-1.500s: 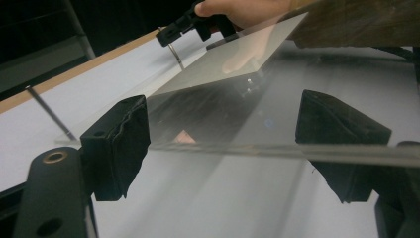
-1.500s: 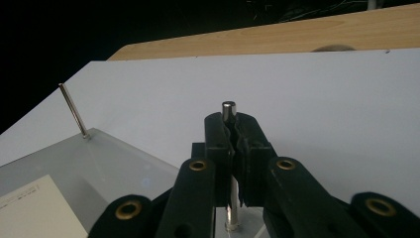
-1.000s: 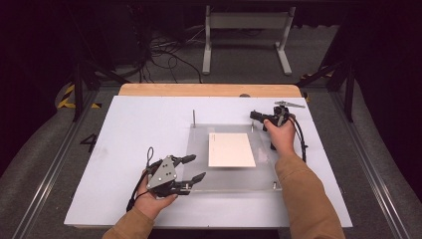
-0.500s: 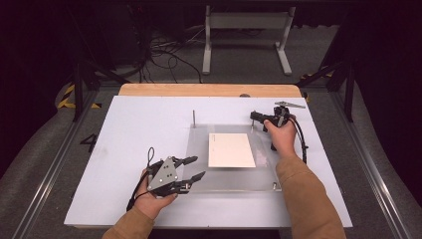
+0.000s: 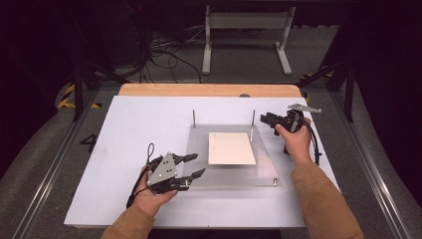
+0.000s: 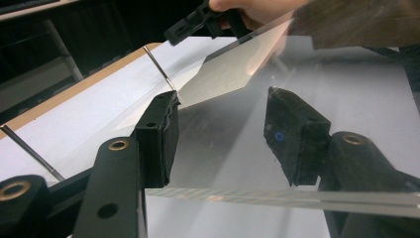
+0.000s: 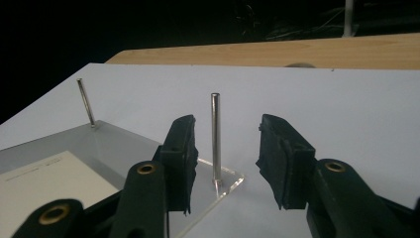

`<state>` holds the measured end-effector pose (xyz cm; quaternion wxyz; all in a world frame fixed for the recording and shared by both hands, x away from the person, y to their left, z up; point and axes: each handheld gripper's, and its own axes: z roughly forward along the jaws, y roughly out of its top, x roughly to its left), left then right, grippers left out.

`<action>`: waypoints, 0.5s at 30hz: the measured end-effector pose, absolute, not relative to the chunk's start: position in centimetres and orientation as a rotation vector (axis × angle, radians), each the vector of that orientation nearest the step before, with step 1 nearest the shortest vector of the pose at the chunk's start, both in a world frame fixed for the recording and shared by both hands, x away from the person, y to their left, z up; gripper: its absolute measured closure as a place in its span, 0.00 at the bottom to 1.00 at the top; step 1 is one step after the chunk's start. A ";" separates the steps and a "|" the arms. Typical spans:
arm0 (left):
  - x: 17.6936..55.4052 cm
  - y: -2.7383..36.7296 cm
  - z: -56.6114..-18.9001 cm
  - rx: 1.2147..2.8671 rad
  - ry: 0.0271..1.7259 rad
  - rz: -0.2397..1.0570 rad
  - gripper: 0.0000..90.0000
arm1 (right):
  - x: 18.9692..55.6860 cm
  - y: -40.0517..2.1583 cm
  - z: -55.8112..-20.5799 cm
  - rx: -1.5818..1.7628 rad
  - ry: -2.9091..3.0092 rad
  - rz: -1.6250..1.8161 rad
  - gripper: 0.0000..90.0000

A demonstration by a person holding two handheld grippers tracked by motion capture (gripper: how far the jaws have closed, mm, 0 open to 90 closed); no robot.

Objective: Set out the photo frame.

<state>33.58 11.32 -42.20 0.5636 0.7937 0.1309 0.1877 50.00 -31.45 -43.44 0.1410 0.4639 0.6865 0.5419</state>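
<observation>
Metal pin (image 5: 253, 119) at the far right corner of the clear plastic plate (image 5: 268, 172) is what my right claw (image 5: 265, 118) faces in the high view; it stands upright, just beside my jaw tips. That plate lies flat on the white board (image 5: 129, 129), with a sheet of paper (image 5: 231, 148) resting on its middle. A second pin (image 5: 193, 118) stands at the plate's far left corner. My left claw (image 5: 195, 166) sits at the plate's near left edge, jaws partly apart and pointing across the plate.

From the left gripper view, my left claw (image 6: 220, 136) has its jaws part open over the plate (image 6: 237, 163), whose near edge runs below the pads; nothing is pinched between them. The paper (image 6: 233, 74) lies farther off, and my right claw (image 6: 190, 25) shows at the top beyond it. A pin (image 6: 159, 69) leans thin beside the paper.

Through the right gripper view, my right claw (image 7: 225, 158) has just been opening, and its jaws now stand apart with the pin (image 7: 215, 139) upright between them, touching neither pad. The pin rises from the plate's corner (image 7: 225, 181). The other pin (image 7: 86, 101) stands to the left, and the paper (image 7: 44, 183) lies on the plate at lower left.
</observation>
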 end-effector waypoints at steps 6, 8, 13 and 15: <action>33.6 11.3 -41.7 1.886 0.307 0.447 0.55 | 47.6 -32.0 -41.3 1.205 1.999 1.555 0.58; 33.6 11.3 -41.6 1.883 0.308 0.447 0.55 | 46.7 -32.2 -40.7 1.167 2.001 1.556 0.56; 33.8 11.3 -41.4 1.881 0.313 0.438 0.55 | 43.8 -33.0 -39.2 1.063 2.010 1.557 0.53; 33.8 11.3 -41.3 1.880 0.320 0.429 0.55 | 42.7 -33.2 -38.6 1.033 2.014 1.548 0.52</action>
